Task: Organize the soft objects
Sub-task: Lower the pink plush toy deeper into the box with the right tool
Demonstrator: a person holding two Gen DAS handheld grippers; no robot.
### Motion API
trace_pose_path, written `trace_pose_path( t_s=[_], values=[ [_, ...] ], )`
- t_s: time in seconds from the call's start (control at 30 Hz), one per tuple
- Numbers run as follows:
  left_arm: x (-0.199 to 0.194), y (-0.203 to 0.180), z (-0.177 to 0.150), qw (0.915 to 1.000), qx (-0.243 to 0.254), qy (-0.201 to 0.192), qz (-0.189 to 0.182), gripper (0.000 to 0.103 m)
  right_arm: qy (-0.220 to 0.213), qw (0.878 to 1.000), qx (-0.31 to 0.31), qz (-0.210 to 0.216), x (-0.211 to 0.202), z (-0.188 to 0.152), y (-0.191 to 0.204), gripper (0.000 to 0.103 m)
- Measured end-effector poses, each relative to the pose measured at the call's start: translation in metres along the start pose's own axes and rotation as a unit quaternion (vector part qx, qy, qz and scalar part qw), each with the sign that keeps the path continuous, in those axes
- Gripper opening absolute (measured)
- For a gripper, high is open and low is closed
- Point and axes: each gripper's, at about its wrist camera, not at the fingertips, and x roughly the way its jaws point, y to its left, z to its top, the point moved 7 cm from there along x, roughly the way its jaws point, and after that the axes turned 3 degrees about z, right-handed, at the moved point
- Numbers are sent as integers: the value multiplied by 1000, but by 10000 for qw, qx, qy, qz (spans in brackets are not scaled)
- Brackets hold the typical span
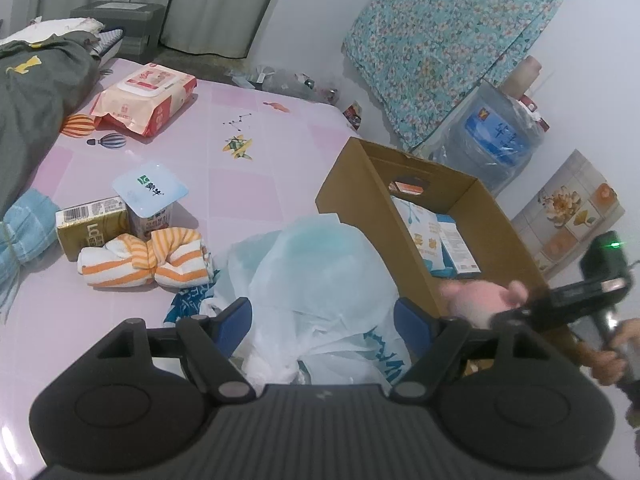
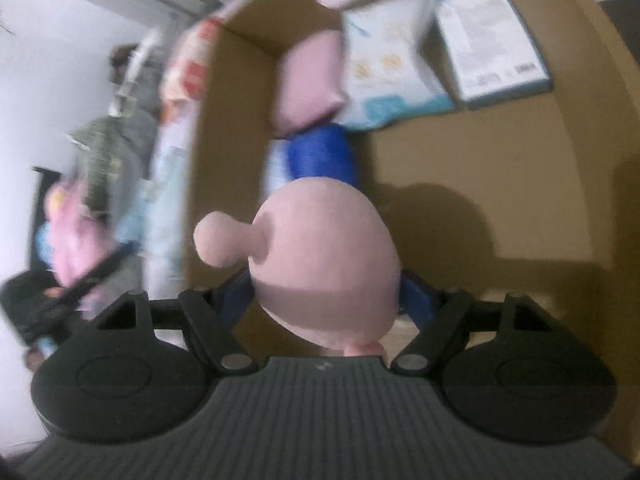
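I am holding a soft pink plush pig toy with a blue body [image 2: 324,276] between the blue pads of my right gripper [image 2: 326,300], the jaws pressing on its rounded head, over the open brown cardboard box [image 2: 500,152] at the right side of the bed. The toy is hanging nose-down into the box, its blue middle and pink legs pointing toward the far wall of the box, where two flat blue-and-white printed cartons [image 2: 444,48] are lying on the floor of it. I am judging it to be light and squashy, with a fuzzy surface that is giving under the pads, so the wide head is the sensible place to hold; the thin ear would slip. My left gripper [image 1: 324,320] is standing wide, its jaws either side of a crinkly translucent white plastic bag [image 1: 320,280] near the box's left wall; whether the pads are pressing the film I cannot tell. Farther left on the pink checked bedsheet [image 1: 248,184] an orange-and-white striped rolled towel [image 1: 148,260] is waiting, soft and easily pinched at its knotted middle.
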Motion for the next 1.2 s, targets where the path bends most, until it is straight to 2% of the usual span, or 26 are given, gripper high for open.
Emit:
trace_pose_path(
  t_s=[0.07, 0.2, 0.33, 0.47, 0.57, 0.7, 0.97, 1.07, 1.1, 1.2],
  values=[
    [-2, 0, 0, 10000, 12, -26, 25, 79, -18, 9997, 36, -255, 7, 2, -10, 79],
    [-3, -1, 1, 10000, 0, -42, 25, 79, -330, 9966, -174, -737, 1, 15, -18, 80],
    [-1, -3, 0, 10000, 22, -4, 6, 79, -651, 9885, -379, -1310, -5, 21, -23, 82],
    [3, -5, 0, 10000, 43, 37, 1, 79, -853, 9815, -555, -1621, -9, 21, -24, 82],
    [4, -6, 0, 10000, 56, 35, -3, 79, -1024, 9744, -713, -1870, -10, 21, -19, 88],
    [5, -7, 0, 10000, 52, 44, -23, 79, -1229, 9716, -439, -1973, -4, 26, -20, 96],
    [4, -7, -2, 10000, 37, 51, -37, 79, -1476, 9627, -39, -2269, 18, 32, -32, 98],
    [2, -5, -2, 10000, 25, 47, -28, 79, -1555, 9610, 125, -2282, 22, 31, -38, 93],
    [2, -4, -2, 10000, 21, 45, -30, 79, -1605, 9611, 172, -2243, 21, 31, -39, 86],
    [1, -3, -2, 10000, -3, 45, -41, 79, -1677, 9657, 239, -1967, 16, 31, -38, 83]
  ],
)
